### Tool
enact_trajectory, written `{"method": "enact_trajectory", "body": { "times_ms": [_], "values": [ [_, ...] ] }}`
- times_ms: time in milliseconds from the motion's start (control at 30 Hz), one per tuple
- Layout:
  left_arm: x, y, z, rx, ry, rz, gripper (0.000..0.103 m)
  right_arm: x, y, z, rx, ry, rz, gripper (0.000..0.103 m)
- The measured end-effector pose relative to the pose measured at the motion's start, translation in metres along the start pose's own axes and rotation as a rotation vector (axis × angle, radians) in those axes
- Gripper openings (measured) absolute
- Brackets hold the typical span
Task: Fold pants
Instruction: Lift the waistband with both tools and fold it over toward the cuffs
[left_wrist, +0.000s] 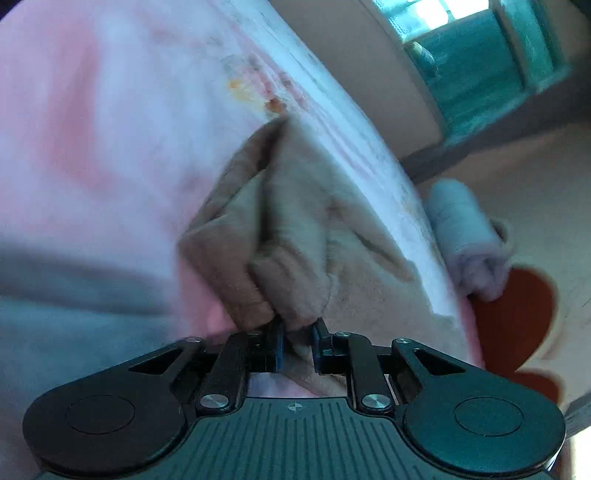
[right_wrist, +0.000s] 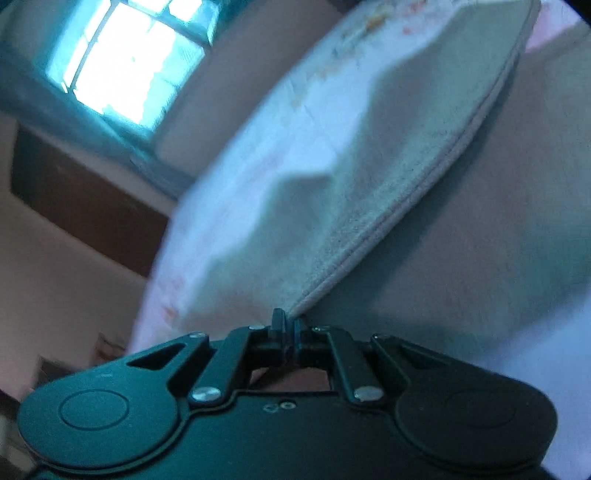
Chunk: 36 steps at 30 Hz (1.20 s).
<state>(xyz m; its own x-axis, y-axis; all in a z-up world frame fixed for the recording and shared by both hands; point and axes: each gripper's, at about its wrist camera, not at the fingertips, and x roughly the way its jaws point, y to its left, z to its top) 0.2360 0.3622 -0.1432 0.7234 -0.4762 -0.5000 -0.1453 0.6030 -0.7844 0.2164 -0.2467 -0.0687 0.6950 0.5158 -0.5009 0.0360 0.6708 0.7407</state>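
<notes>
The tan fleecy pants (left_wrist: 291, 236) lie bunched on the pink-and-white printed bedsheet (left_wrist: 122, 122), and a thick wad of their fabric is caught between the jaws of the left gripper (left_wrist: 298, 334), which stand a little apart with the cloth filling the gap. The folds rise in soft ridges above the blue finger pads (left_wrist: 281, 338), and how the rest of the garment lies is hard to tell through the motion blur. In the right wrist view the right gripper (right_wrist: 290, 334) has its jaws pressed nearly together on a thin seamed edge of cloth (right_wrist: 369, 254); this looks like the pants' hem or side, though the dim bluish light makes the colour uncertain. Beyond the bed edge, a rolled pale towel (left_wrist: 461, 236) sits beside something red-orange (left_wrist: 513, 314), cut off by the sheet. A bright window (right_wrist: 122, 62) glares at the far wall.
</notes>
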Motion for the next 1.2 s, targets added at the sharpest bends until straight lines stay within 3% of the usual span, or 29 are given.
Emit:
{"method": "enact_trajectory", "body": {
  "times_ms": [133, 300, 367, 467, 533, 600, 800, 900, 1000, 1133, 1200],
  "values": [
    [-0.003, -0.012, 0.0, -0.008, -0.041, -0.008, 0.017, 0.005, -0.002, -0.002, 0.056, -0.009, -0.006, 0.0],
    [-0.029, -0.041, 0.023, 0.07, -0.077, -0.096, 0.017, -0.014, 0.013, 0.004, 0.0, -0.027, 0.038, 0.0],
    [-0.036, -0.046, 0.033, 0.087, -0.075, -0.09, 0.017, -0.025, 0.018, 0.001, -0.032, -0.024, 0.065, 0.0],
    [-0.025, -0.022, 0.039, 0.062, 0.011, 0.012, 0.017, -0.017, 0.019, -0.009, -0.088, 0.034, 0.016, 0.0],
    [-0.019, -0.003, 0.031, 0.009, 0.032, -0.001, 0.017, 0.0, 0.004, -0.016, -0.041, 0.083, -0.048, 0.0],
    [-0.022, -0.004, 0.029, -0.001, 0.014, -0.007, 0.017, -0.001, -0.002, -0.017, -0.002, 0.058, -0.024, 0.0],
    [-0.038, -0.017, 0.029, 0.033, -0.022, -0.054, 0.017, -0.019, 0.016, -0.013, -0.077, 0.03, 0.017, 0.0],
    [-0.031, -0.006, 0.028, 0.027, 0.007, -0.013, 0.017, -0.02, 0.01, -0.018, -0.089, 0.048, 0.007, 0.0],
    [-0.025, 0.004, 0.028, -0.014, 0.003, -0.028, 0.017, -0.009, -0.005, -0.023, -0.034, 0.068, -0.019, 0.0],
    [-0.033, -0.01, 0.034, 0.047, -0.032, -0.049, 0.017, -0.02, -0.004, -0.023, -0.055, 0.053, -0.006, 0.0],
    [-0.023, -0.006, 0.033, 0.048, -0.001, 0.004, 0.017, -0.018, -0.005, -0.024, -0.063, 0.063, -0.009, 0.0]
  ]
}}
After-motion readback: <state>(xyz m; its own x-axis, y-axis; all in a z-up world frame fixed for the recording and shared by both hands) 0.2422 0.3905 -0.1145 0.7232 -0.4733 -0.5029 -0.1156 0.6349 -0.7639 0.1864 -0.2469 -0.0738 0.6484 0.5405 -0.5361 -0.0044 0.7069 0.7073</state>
